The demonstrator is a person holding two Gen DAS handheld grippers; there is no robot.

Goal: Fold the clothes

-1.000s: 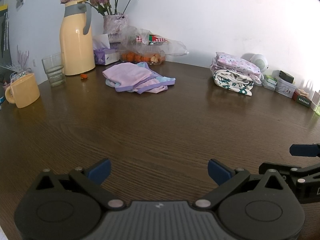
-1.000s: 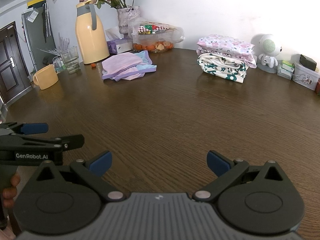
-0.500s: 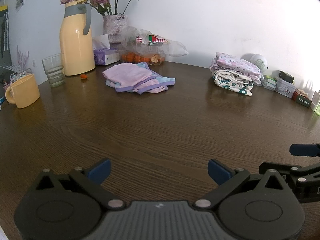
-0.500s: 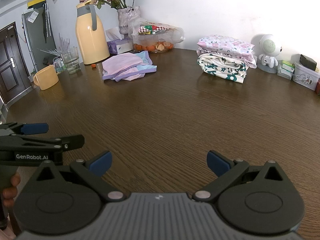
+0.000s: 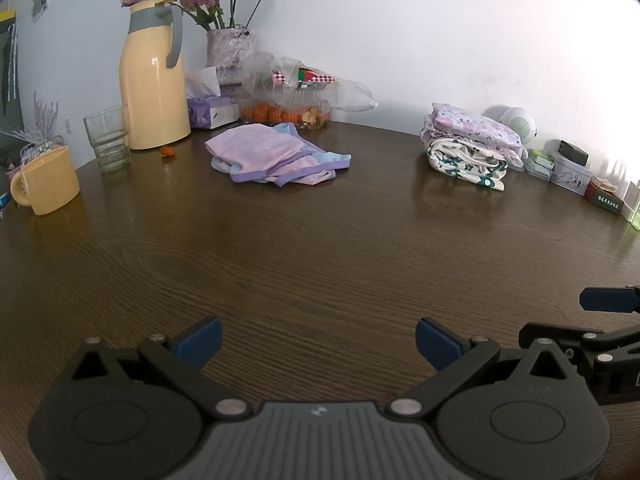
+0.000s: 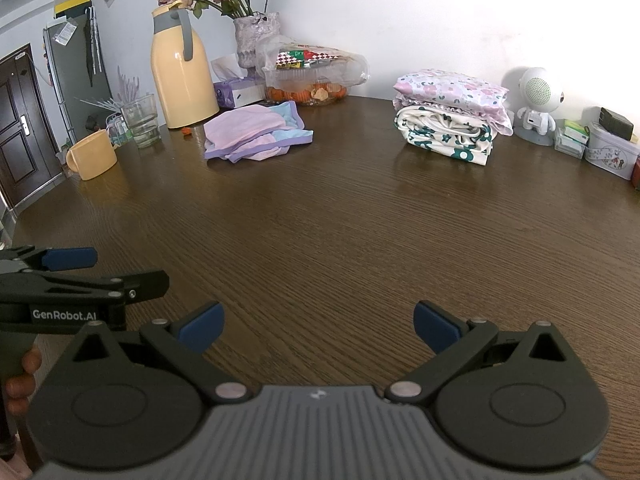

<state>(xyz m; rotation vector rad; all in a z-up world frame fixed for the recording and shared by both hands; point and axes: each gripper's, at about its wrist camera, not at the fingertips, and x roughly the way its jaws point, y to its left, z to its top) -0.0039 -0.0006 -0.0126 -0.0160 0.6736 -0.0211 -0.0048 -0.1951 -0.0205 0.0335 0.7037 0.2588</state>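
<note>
Counter: dark brown wood-grain counter with a rounded outline; its far edge meets the white wall, and its left edge drops toward a doorway in the right wrist view.
Open room: wide bare wood across the near and middle counter, between both grippers and the clutter along the far edge.
Left gripper: left gripper low over the near counter, blue-padded jaws spread wide with nothing between them; it also shows at the left of the right wrist view.
Right gripper: right gripper just right of the left one, jaws likewise spread wide and empty; one blue fingertip shows at the right edge of the left wrist view.
Garment to fold: crumpled pink, lilac-trimmed and light-blue garment lies loose and bunched at the far left-centre of the counter, well apart from both grippers.
Folded stack: pink floral cloth on top of a white cloth with green flowers, squared up at the far right.
Far-left clutter: tall cream-yellow thermos jug with grey handle, clear drinking glass, yellow mug, purple tissue box, and clear plastic bag over a tray of oranges just behind the garment.
Far-right clutter: small white robot-shaped figure and small boxes and tins near the right edge.
</note>
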